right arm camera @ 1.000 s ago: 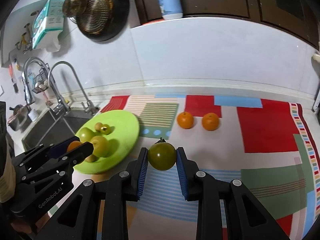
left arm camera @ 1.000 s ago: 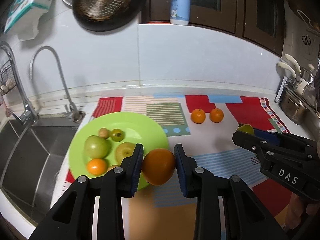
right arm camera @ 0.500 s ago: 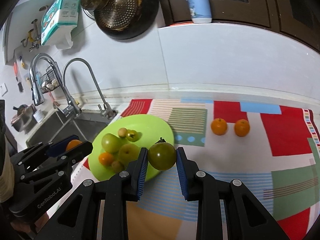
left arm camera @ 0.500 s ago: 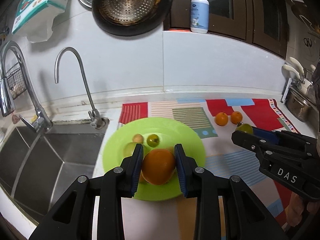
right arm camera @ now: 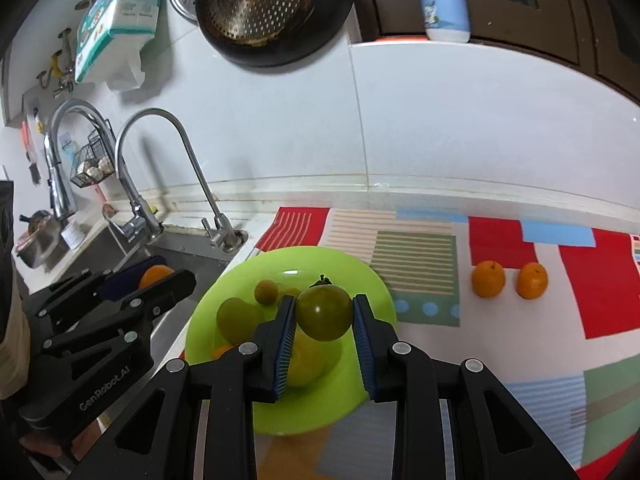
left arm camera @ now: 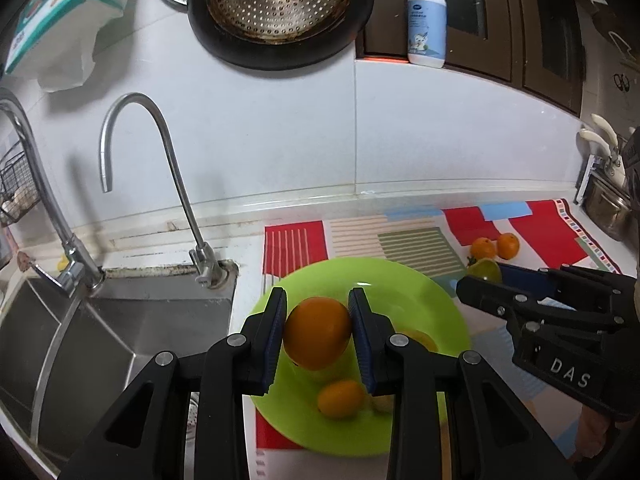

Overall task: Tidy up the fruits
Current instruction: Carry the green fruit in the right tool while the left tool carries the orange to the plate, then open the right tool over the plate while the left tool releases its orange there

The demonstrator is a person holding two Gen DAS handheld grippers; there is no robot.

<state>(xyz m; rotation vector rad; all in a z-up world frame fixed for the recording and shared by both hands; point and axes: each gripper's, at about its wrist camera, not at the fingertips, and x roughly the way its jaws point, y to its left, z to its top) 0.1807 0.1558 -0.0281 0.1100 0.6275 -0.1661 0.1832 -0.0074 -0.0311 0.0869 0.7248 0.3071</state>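
Observation:
My left gripper [left arm camera: 317, 334] is shut on a large orange [left arm camera: 317, 332] and holds it above the lime-green plate [left arm camera: 424, 292]. My right gripper [right arm camera: 324, 316] is shut on a dark green tomato [right arm camera: 325, 312], above the same plate [right arm camera: 360, 276]. On the plate lie a small orange [left arm camera: 340, 398], green apples [right arm camera: 236, 318] and a small brown fruit [right arm camera: 266, 291]. Two small oranges [right arm camera: 488, 279] sit on the patterned mat to the right. The right gripper also shows in the left wrist view [left arm camera: 476, 278], and the left gripper in the right wrist view [right arm camera: 160, 276].
A steel sink [left arm camera: 80, 344] with two faucets [left arm camera: 168, 168] lies left of the plate. A pan with a strainer [left arm camera: 276, 4] hangs on the wall, a soap bottle [left arm camera: 426, 20] stands on the ledge. The striped mat [right arm camera: 540, 320] covers the counter to the right.
Both grippers have moved left and forward with their fruit, from beside the plate to above it. The plate now sits under both sets of fingers.

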